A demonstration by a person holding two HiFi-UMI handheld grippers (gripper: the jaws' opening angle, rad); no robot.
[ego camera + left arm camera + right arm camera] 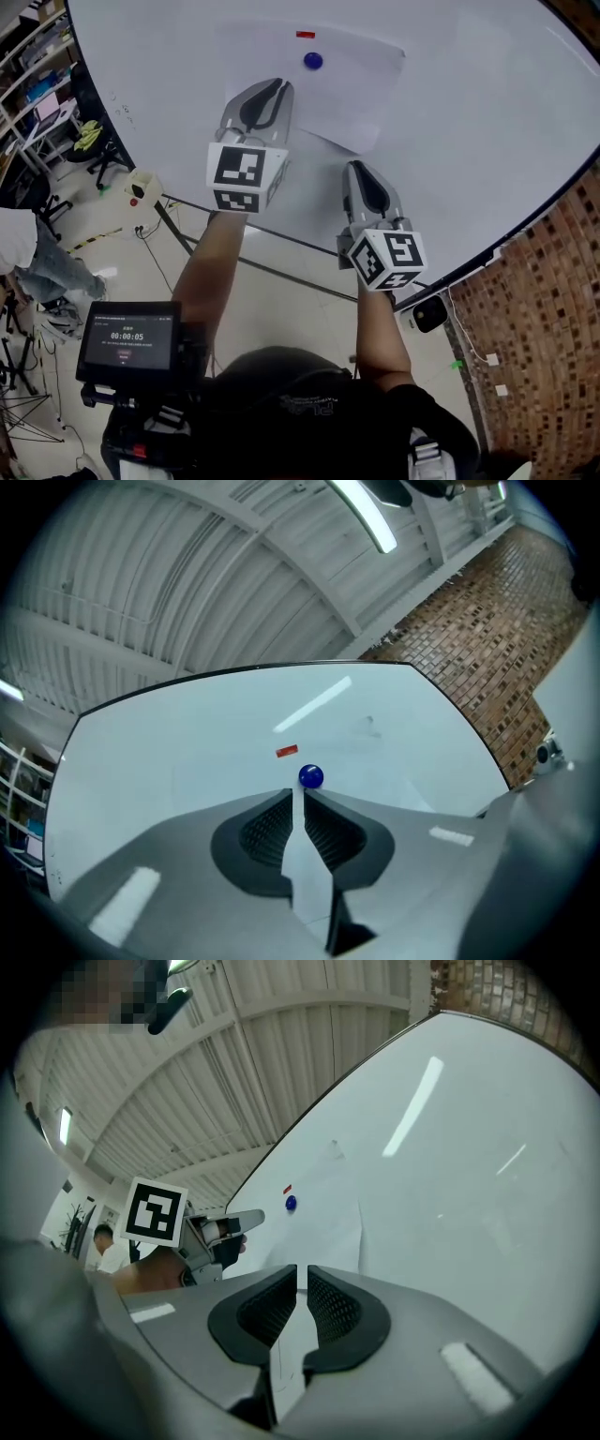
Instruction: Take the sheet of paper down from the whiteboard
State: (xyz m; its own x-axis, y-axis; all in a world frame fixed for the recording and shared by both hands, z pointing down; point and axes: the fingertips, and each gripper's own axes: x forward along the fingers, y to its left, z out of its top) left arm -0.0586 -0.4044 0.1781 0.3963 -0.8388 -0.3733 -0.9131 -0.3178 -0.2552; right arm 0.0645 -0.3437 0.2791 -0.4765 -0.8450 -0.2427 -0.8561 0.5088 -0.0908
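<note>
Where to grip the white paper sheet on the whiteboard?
Probably its loose lower corner, from below: the white paper sheet is pinned near the top by a blue round magnet, flat on the whiteboard, so the bottom edge can peel away.

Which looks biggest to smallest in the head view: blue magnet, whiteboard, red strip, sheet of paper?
1. whiteboard
2. sheet of paper
3. blue magnet
4. red strip: about as wide as the magnet but thinner, so a close call.
</note>
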